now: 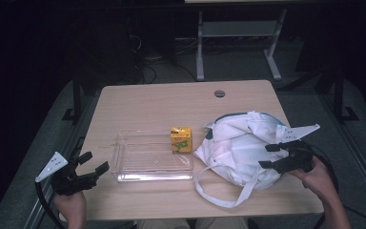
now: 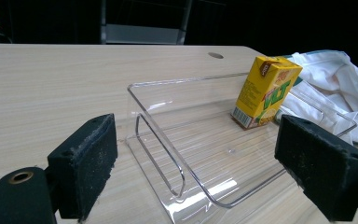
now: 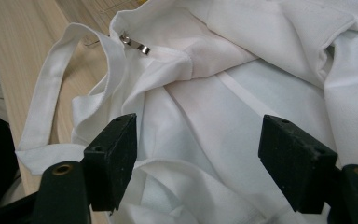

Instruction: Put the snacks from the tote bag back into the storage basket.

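Observation:
A yellow drink carton point(image 1: 181, 139) point(image 2: 264, 92) stands upright in the right rear corner of a clear plastic tray point(image 1: 124, 162) point(image 2: 168, 140) at the table's middle. A crumpled white cloth bag point(image 1: 240, 143) point(image 3: 242, 93) with a long strap point(image 1: 219, 198) point(image 3: 46, 98) lies to the tray's right. My left gripper point(image 1: 93, 162) point(image 2: 196, 163) hovers open just left of the tray, jaws pointing at it, nothing between them. My right gripper point(image 1: 269, 156) point(image 3: 198, 163) is open over the bag's right edge, its black pads point(image 3: 114, 154) close above the cloth and not pinching it.
The wooden table point(image 1: 147, 102) has a round cable hole point(image 1: 219, 93) near its far edge. A small metal clasp point(image 3: 135, 43) sits on the bag near the strap. Dark floor, cables and a white desk frame point(image 1: 200, 47) lie beyond the table.

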The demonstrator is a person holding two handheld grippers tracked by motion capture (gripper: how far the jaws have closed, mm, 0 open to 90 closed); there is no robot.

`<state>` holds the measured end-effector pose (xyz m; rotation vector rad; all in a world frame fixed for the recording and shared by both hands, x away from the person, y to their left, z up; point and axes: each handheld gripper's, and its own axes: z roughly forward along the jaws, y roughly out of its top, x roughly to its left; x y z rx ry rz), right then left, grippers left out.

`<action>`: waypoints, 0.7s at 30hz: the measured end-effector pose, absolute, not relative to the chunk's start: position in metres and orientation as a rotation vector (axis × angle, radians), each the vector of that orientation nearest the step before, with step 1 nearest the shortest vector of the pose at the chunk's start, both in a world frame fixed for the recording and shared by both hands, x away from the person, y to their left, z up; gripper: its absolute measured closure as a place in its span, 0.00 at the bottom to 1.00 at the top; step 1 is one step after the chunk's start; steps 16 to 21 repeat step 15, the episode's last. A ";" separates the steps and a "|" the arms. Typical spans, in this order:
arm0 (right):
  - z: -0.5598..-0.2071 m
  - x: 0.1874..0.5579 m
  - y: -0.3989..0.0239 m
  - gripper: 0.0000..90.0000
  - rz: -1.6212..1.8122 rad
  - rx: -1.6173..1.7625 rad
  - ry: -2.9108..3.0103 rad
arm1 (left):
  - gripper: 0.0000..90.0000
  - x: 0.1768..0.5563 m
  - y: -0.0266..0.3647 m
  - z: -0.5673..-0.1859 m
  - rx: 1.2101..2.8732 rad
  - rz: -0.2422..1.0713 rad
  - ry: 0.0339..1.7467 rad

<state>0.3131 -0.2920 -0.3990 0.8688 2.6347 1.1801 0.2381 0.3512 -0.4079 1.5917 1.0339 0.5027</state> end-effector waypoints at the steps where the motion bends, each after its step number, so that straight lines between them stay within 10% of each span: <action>1: -0.400 0.311 -0.292 0.31 1.188 0.867 2.628 | 0.14 0.238 0.351 -0.408 1.592 0.502 1.034; 21: -0.411 0.277 -0.294 0.29 1.219 0.905 2.487 | 0.14 0.239 0.347 -0.407 1.613 0.504 1.013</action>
